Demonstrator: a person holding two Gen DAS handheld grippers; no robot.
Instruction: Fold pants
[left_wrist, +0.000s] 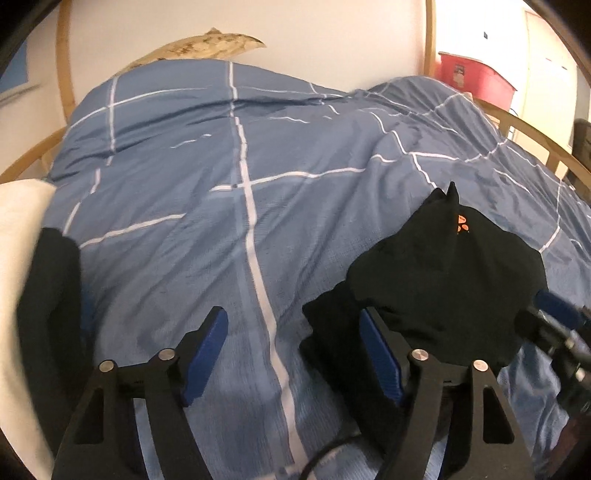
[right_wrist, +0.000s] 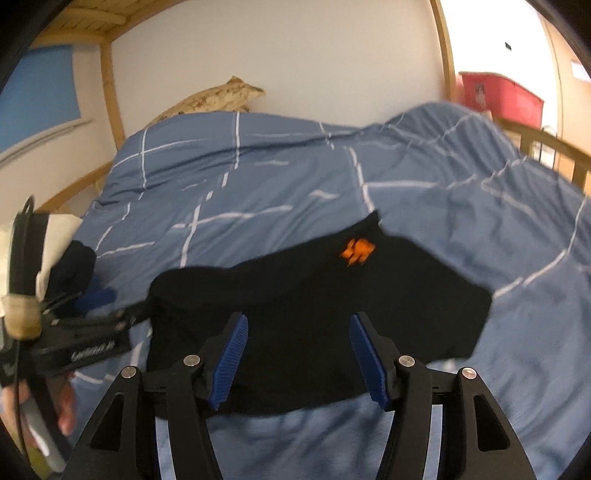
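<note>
Blue checked duvet (right_wrist: 332, 177), folded black pants (right_wrist: 314, 295), left tongs (left_wrist: 293, 343) and right tongs (right_wrist: 297, 350) spread, angled downward, pinching nothing

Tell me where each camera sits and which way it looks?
Left wrist: sits on the left hand-held gripper, looks down its open fingers at the blue duvet; black pants lie by one finger.
Right wrist: sits on the right hand-held gripper, looks straight over the pants; the left hand-held gripper and a hand show at the left edge.
Shared: pants, duvet, red box.
</note>
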